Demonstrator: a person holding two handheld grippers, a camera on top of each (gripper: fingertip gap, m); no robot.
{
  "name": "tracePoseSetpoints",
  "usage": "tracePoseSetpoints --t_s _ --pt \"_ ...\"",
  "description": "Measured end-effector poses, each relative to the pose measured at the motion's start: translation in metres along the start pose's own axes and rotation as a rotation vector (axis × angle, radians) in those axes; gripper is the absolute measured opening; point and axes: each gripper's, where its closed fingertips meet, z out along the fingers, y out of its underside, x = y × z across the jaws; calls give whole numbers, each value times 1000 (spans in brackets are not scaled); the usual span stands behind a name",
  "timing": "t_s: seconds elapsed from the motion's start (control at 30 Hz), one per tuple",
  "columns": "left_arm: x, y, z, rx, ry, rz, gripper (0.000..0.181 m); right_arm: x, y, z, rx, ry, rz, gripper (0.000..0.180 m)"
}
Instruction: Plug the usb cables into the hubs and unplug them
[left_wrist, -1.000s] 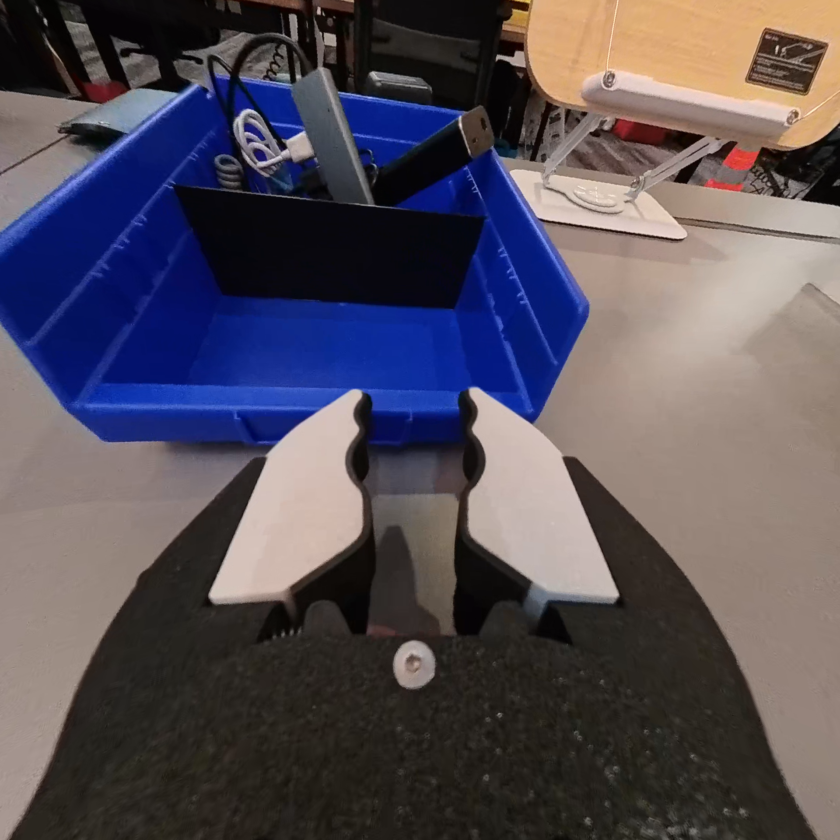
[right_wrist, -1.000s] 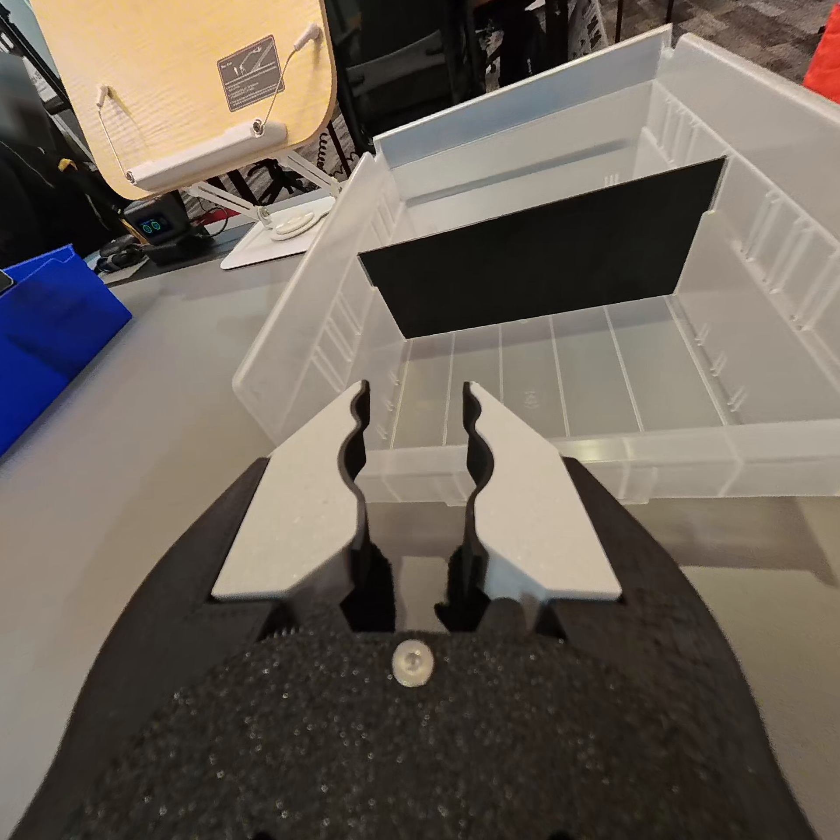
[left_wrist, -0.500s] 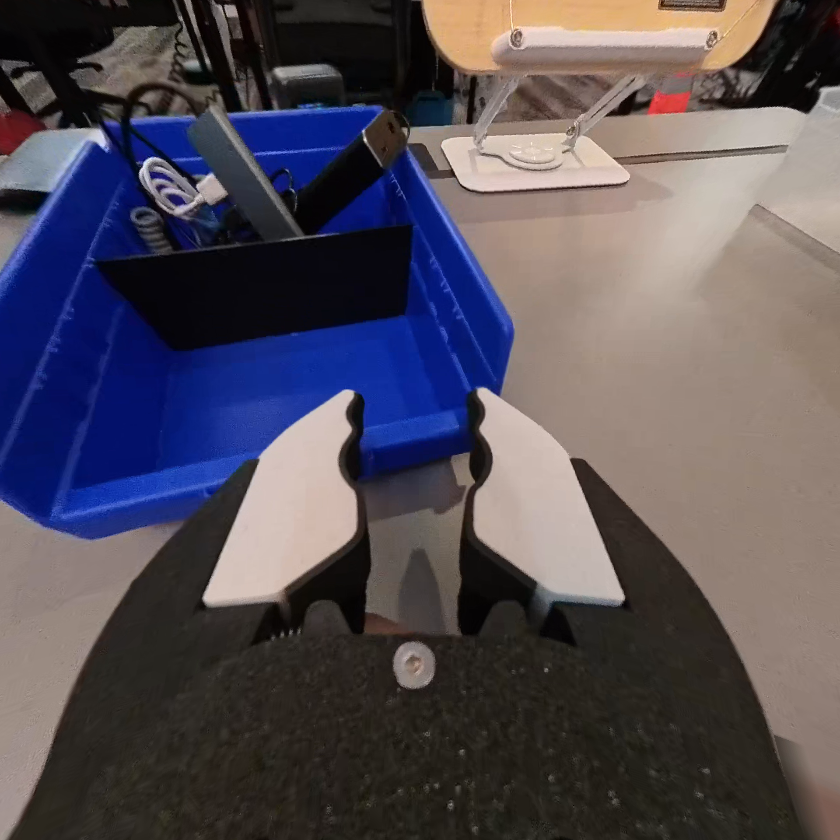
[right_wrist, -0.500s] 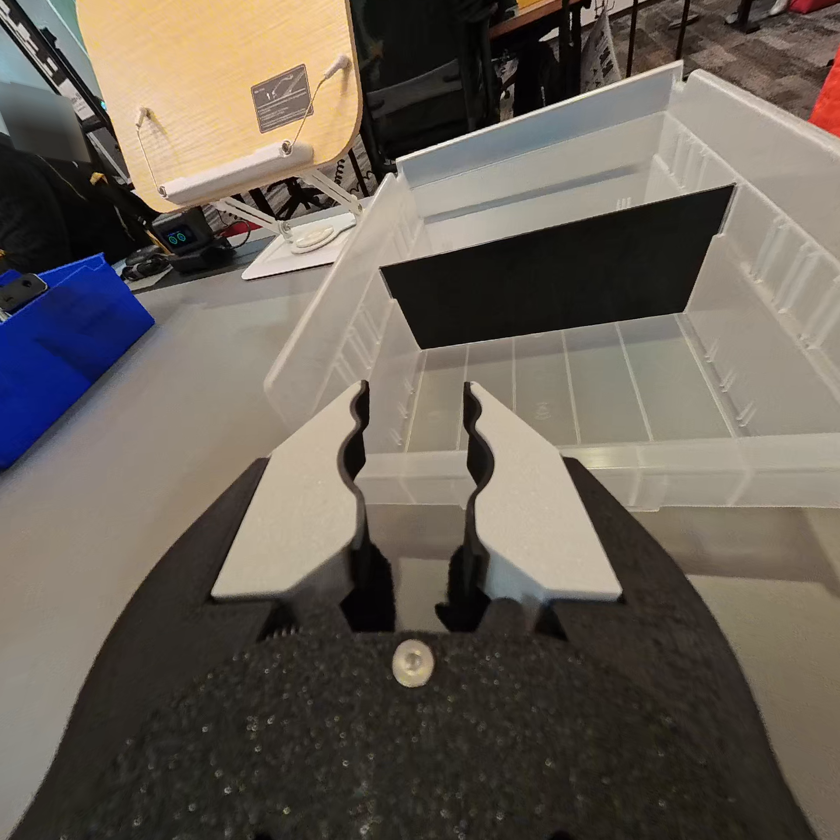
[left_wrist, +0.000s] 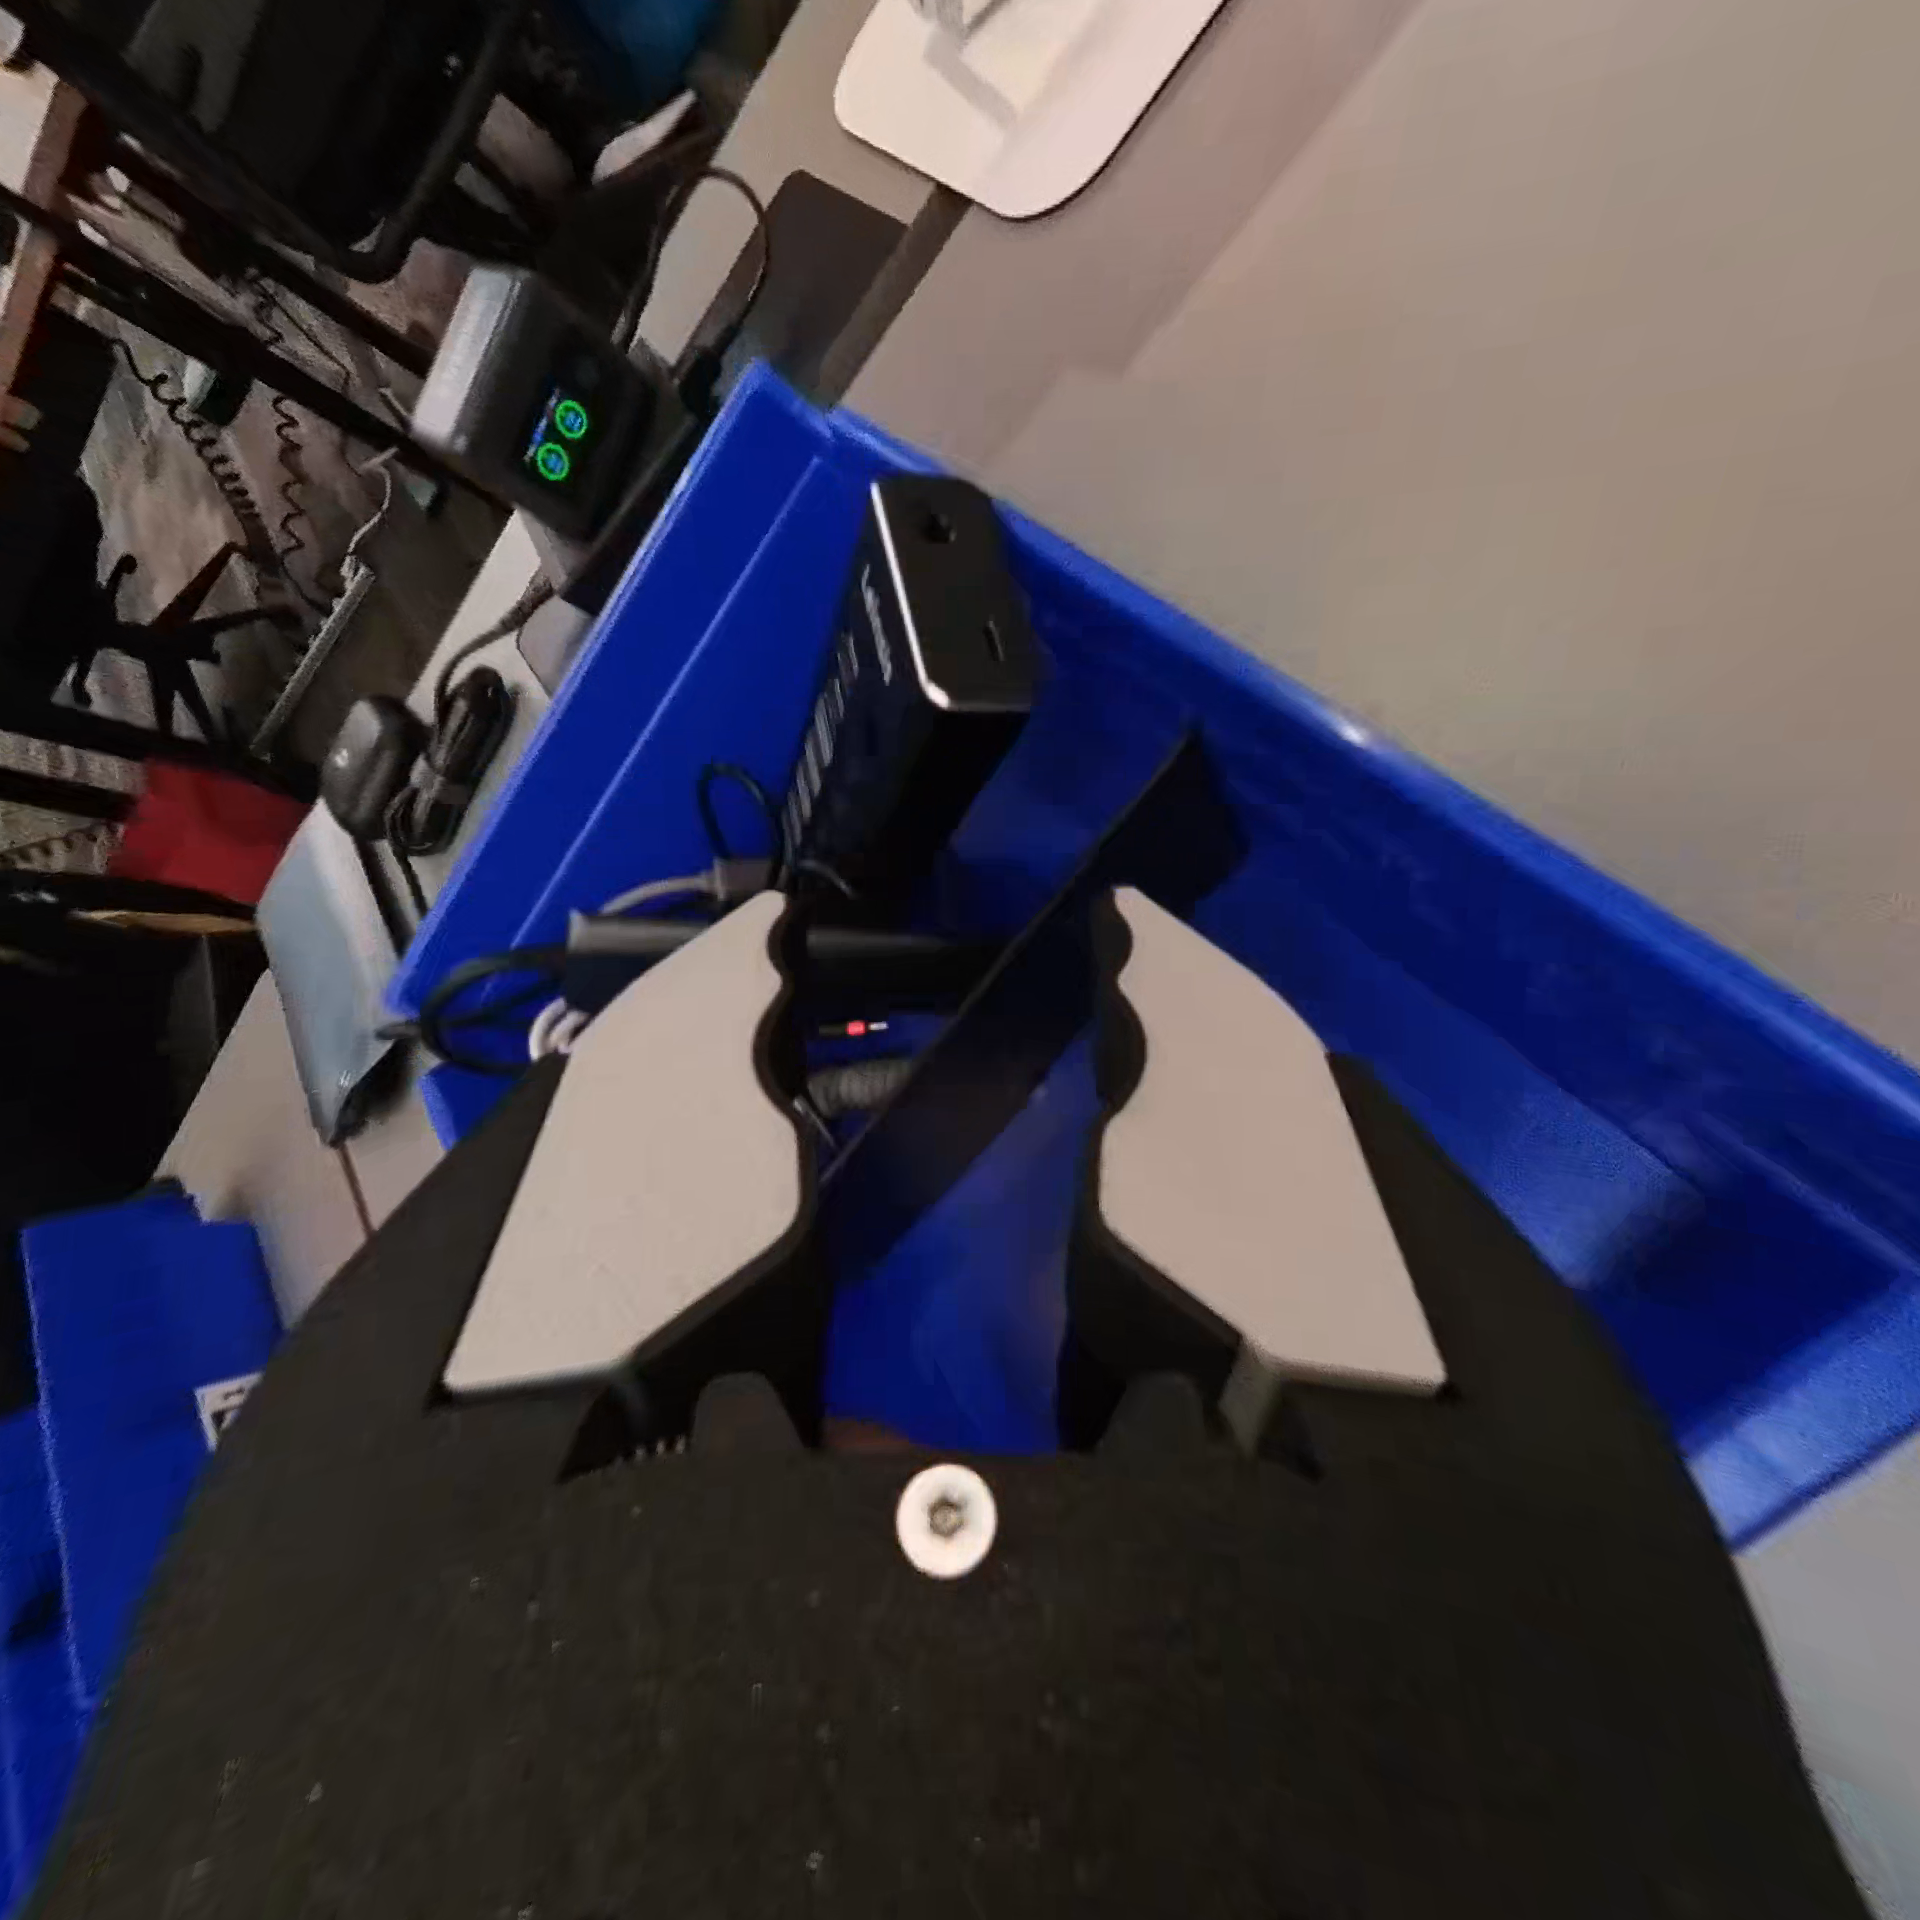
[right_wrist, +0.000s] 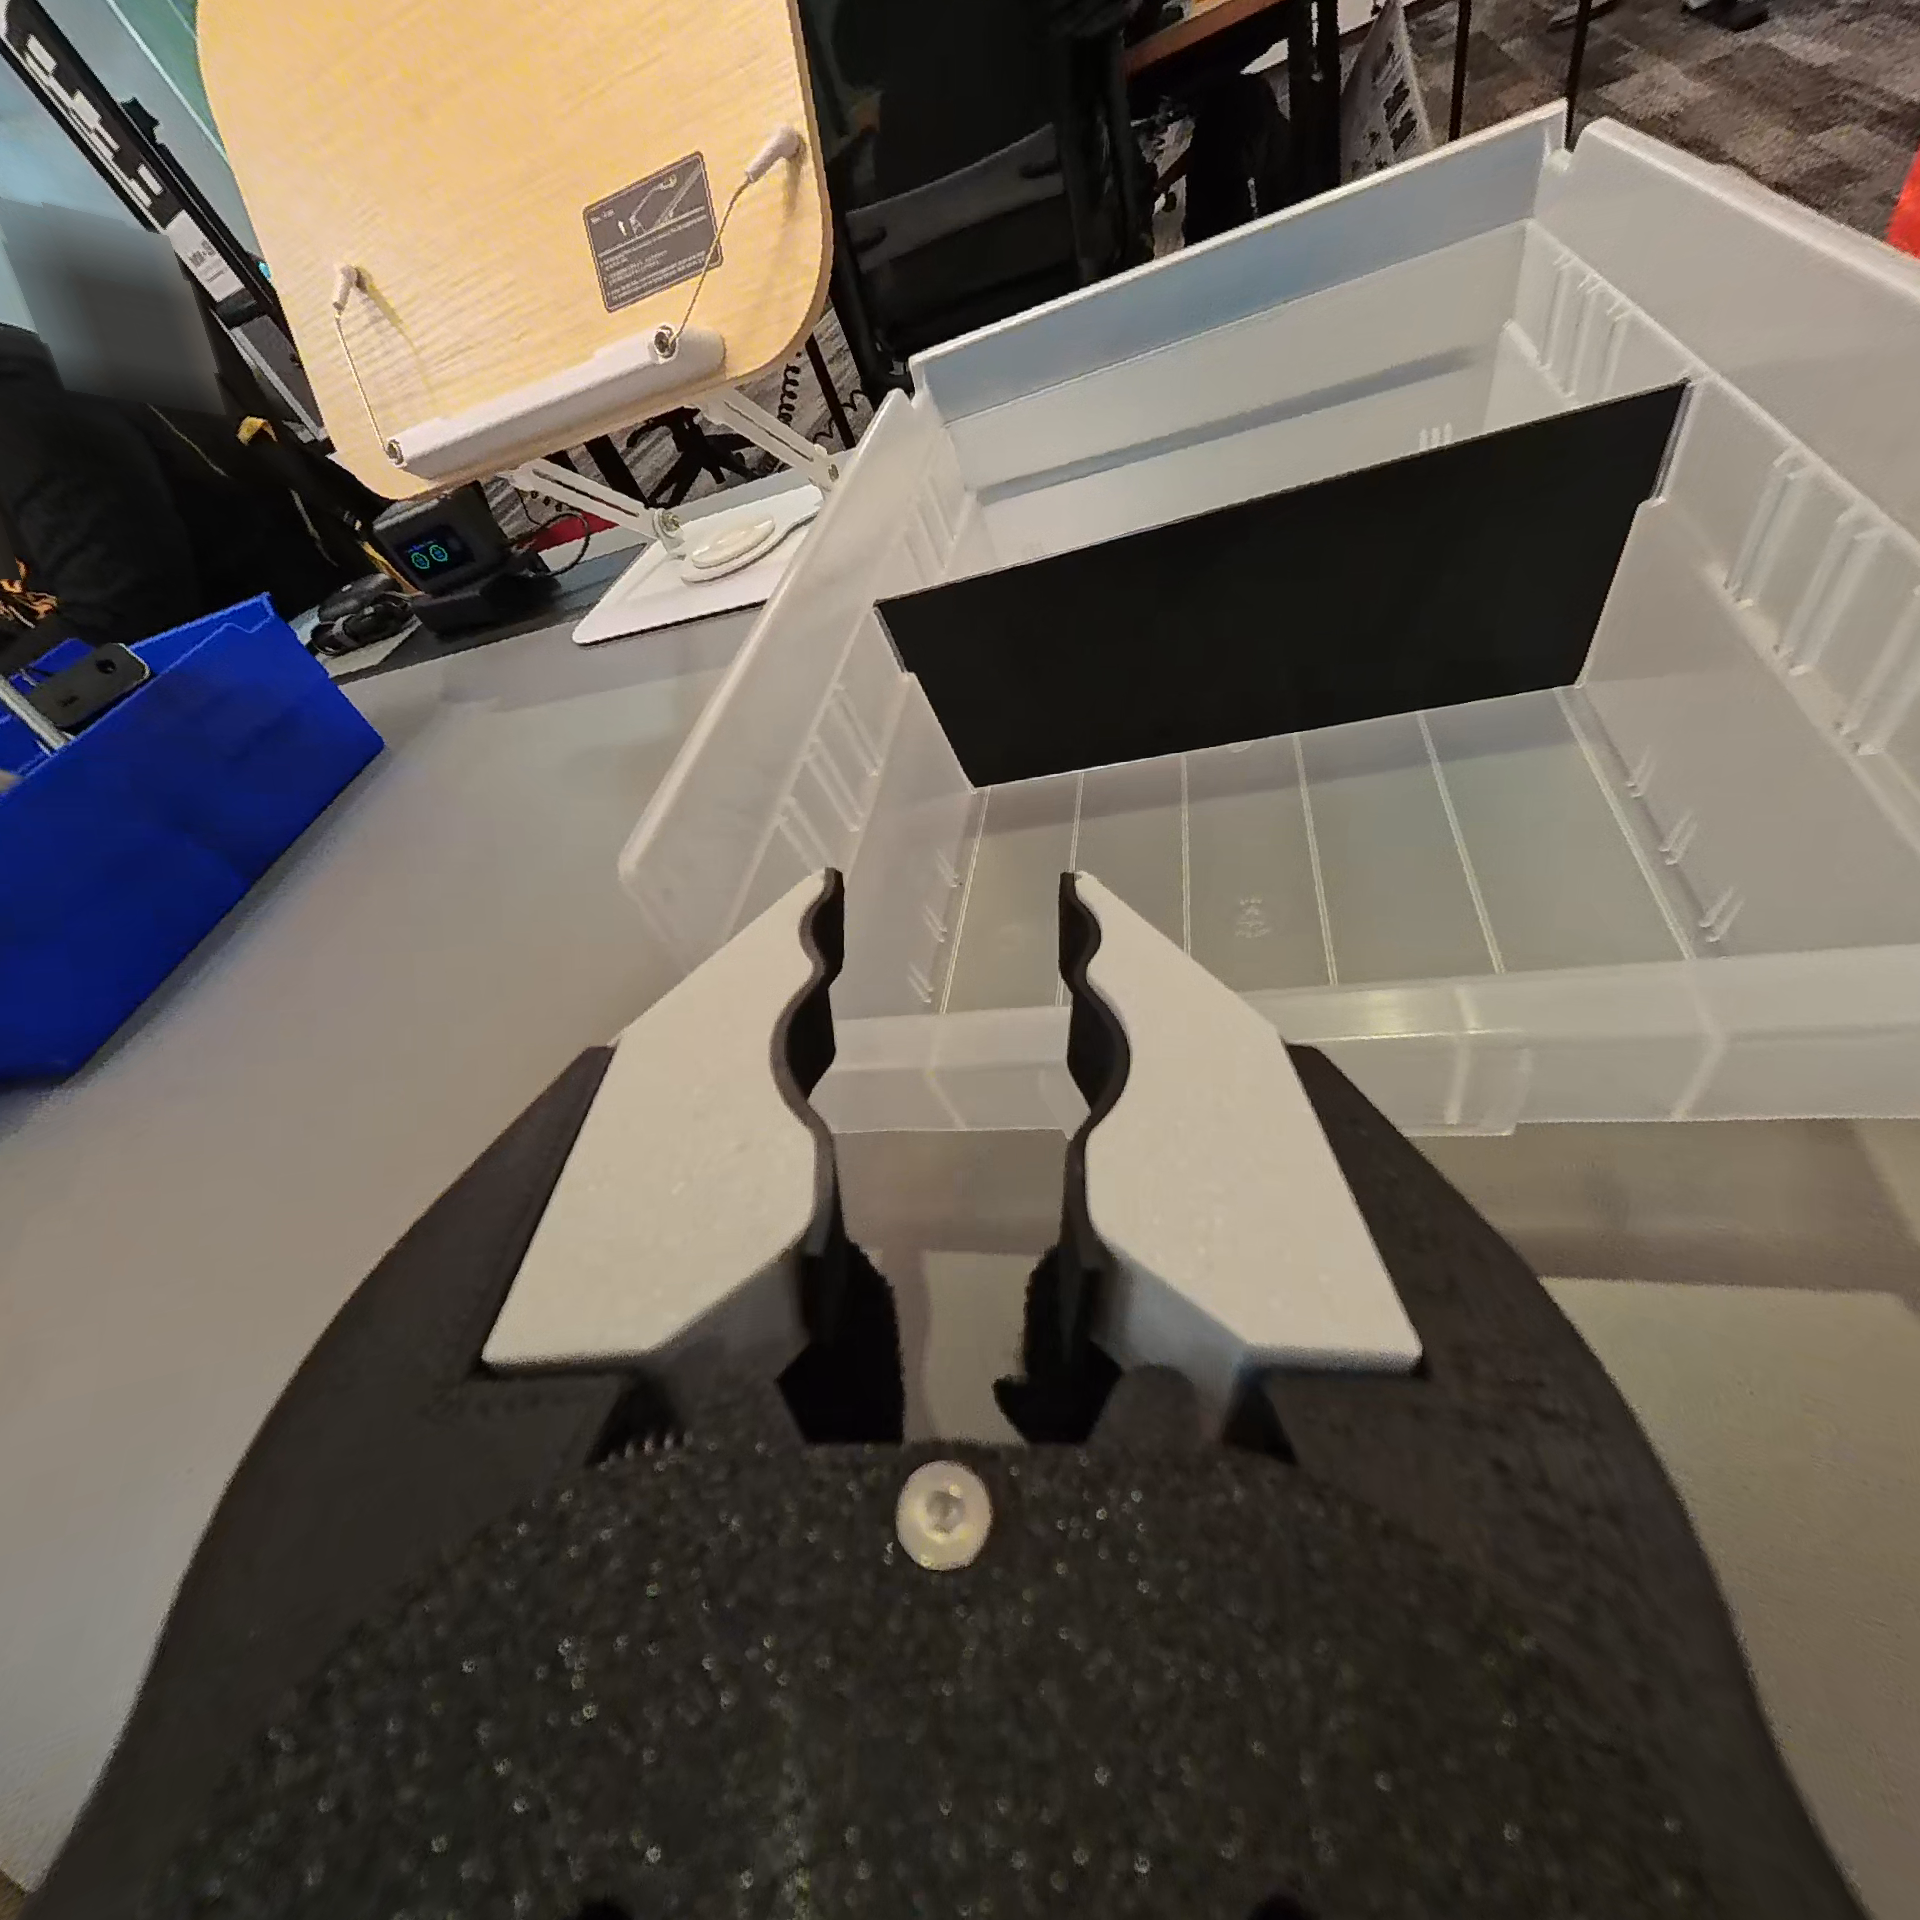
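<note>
In the left wrist view a blue bin (left_wrist: 1455, 935) lies tilted in the frame. A black divider (left_wrist: 997, 1018) splits it. Behind the divider a black USB hub (left_wrist: 914, 686) leans up on the bin's wall, with dark and white cables (left_wrist: 623, 956) coiled below it. My left gripper (left_wrist: 945, 914) is open and empty, above the bin over the divider. My right gripper (right_wrist: 951, 894) is open and empty, just in front of a clear plastic bin (right_wrist: 1351, 1049) with its own black divider (right_wrist: 1247, 623). The blue bin (right_wrist: 156, 831) shows at the far left there.
A wooden board on a white stand (right_wrist: 520, 229) stands at the table's back edge; its white base (left_wrist: 1018, 94) shows in the left wrist view. A black charger with green lights (left_wrist: 540, 436) sits behind the blue bin. The grey table (right_wrist: 364, 1039) lies between the bins. Tip to tip, the grippers are about 55 cm apart.
My left gripper has moved forward over the blue bin, rolled sideways and opened wider. My right gripper has hardly moved.
</note>
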Motion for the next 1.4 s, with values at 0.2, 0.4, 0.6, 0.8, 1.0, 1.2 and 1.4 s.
tracePoseSetpoints --t_s 0.2,0.4,0.6,0.8,1.0,1.2,1.4 --pt "-4 -17 36 -66 -13 149 51 -2 4 -2 -17 -6 -12 41" --pt "-12 -13 56 -84 -18 236 37 2 5 -6 -16 2 -10 41" --pt "-40 -41 37 24 -142 139 31 1 3 -8 -4 1 -8 41" --pt "-114 -104 -39 266 -136 -196 31 -5 -3 -11 26 -3 -33 40" --pt "-168 -166 -110 460 -115 -375 30 -37 -4 -20 -28 -66 -124 49" --pt "-211 -207 -182 549 -260 -327 29 -117 22 -43 -325 -548 -80 47" --pt "-245 -233 -251 603 -392 -292 28 -144 -6 -57 -192 -691 3 47"
